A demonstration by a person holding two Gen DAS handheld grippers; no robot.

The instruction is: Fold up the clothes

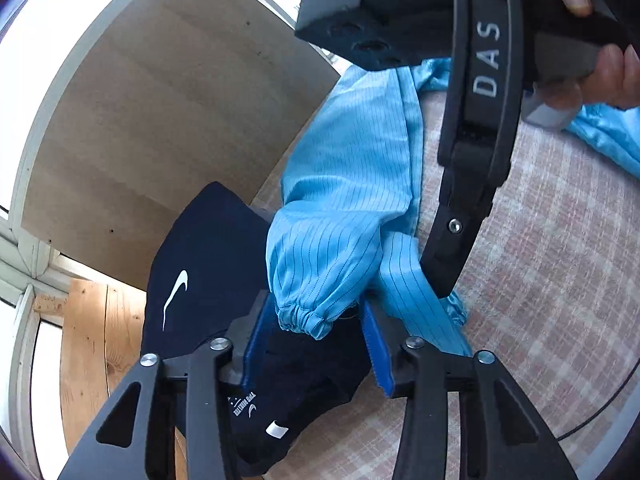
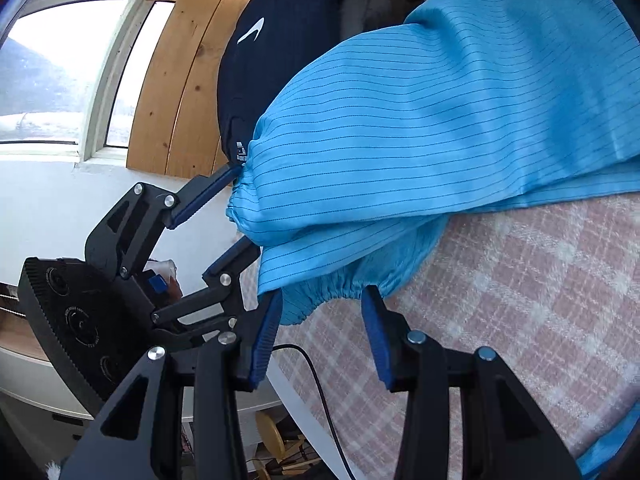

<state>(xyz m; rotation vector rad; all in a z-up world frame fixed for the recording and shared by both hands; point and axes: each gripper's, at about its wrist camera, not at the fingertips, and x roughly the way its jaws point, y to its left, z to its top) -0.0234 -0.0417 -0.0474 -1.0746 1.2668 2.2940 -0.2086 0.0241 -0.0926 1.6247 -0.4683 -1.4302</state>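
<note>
Two grippers are both working the same light-blue striped garment (image 2: 460,120) on the pink plaid blanket (image 2: 520,300), right at its edge. From where I'm standing it looks like a jacket with elastic cuffs. The left gripper (image 1: 316,336) has its blue pads around one gathered cuff (image 1: 304,318), but I can't honestly tell if they're pinching it or just sitting beside it. The right gripper (image 2: 322,326) has its jaws apart with the other elastic hem between them, fabric drooping in but not squeezed as far as I can see.

My take on doing this well: get a firm bite on both cuffs before lifting, keep the two sleeves level with each other, and pull the fabric taut so the fold lands flat instead of bunching.

A navy shirt with a white swoosh (image 1: 200,272) lies under the sleeve, so watch you don't grab that too.

Containers? None that I can spot, no basket or bin anywhere.
</note>
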